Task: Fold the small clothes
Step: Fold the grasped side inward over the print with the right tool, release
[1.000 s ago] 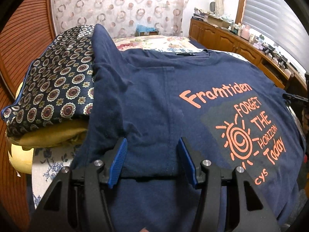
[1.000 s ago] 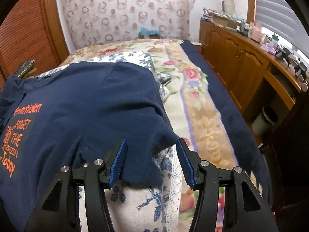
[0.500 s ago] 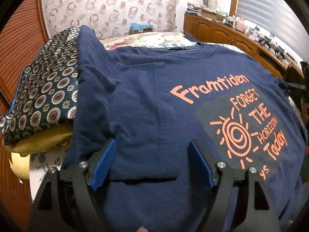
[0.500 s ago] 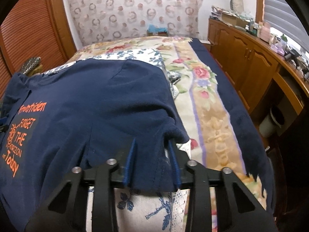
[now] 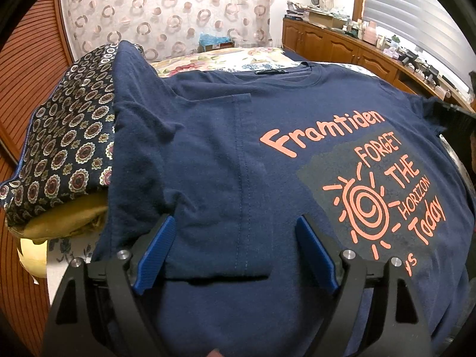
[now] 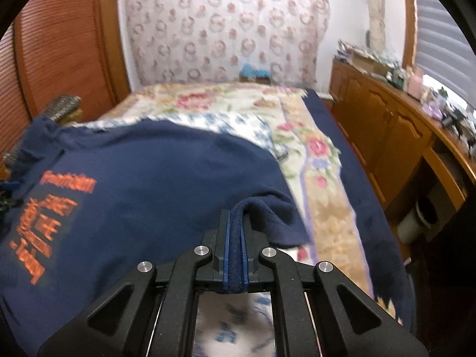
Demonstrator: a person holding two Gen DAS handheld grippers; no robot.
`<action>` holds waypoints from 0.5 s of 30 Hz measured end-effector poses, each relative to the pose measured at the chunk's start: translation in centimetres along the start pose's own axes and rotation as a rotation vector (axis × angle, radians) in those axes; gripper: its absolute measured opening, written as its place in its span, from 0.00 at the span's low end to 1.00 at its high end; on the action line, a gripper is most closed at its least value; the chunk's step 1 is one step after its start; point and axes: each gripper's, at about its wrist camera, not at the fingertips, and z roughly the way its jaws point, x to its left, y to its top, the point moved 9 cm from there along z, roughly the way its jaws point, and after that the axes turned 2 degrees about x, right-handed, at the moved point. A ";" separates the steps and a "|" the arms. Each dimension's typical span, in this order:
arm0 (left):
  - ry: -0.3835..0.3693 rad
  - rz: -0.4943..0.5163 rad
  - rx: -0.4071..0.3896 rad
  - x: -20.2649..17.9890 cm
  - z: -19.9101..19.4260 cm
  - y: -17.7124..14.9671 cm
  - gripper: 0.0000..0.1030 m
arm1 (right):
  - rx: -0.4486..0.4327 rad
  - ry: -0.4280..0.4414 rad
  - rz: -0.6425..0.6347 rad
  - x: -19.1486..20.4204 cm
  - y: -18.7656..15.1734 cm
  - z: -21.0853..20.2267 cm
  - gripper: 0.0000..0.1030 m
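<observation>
T-shirt [image 5: 226, 154], navy with orange print, spread front-up across the bed [image 6: 324, 196], one sleeve already folded in over the chest. Left gripper [image 5: 235, 250] low over that folded sleeve near the T-shirt's hem side, blue fingers [image 5: 154, 253] spread wide to either side of it after just opening, pressing nothing. Seen only from the left wrist: full "Framtiden" lettering and sun print, neckline with label, and a patterned pillow [image 5: 59, 148] lying against the T-shirt's far-left side, partly under its fabric. Seen only from the right wrist, blurred: right gripper [image 6: 235, 238] at the T-shirt's other sleeve edge, fingers [image 6: 227, 238] just closed tight, pinching a raised ridge of navy cloth. Beyond that pinched edge, bare floral bedspread, then the bed's dark border and a wooden cabinet [image 6: 386, 142] alongside. Beyond the T-shirt's neckline, open bedspread up to the curtained wall.
</observation>
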 end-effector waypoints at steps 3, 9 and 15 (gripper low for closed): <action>0.001 0.001 0.000 0.0 0.0 0.0 0.82 | -0.029 0.042 -0.046 3.0 1.4 -0.7 0.03; 0.001 0.000 0.000 0.0 0.0 0.0 0.82 | 0.014 0.169 -0.150 10.8 0.5 0.5 0.03; 0.002 -0.003 -0.002 0.1 0.0 0.1 0.82 | 0.095 0.192 -0.172 13.8 -2.4 3.1 0.13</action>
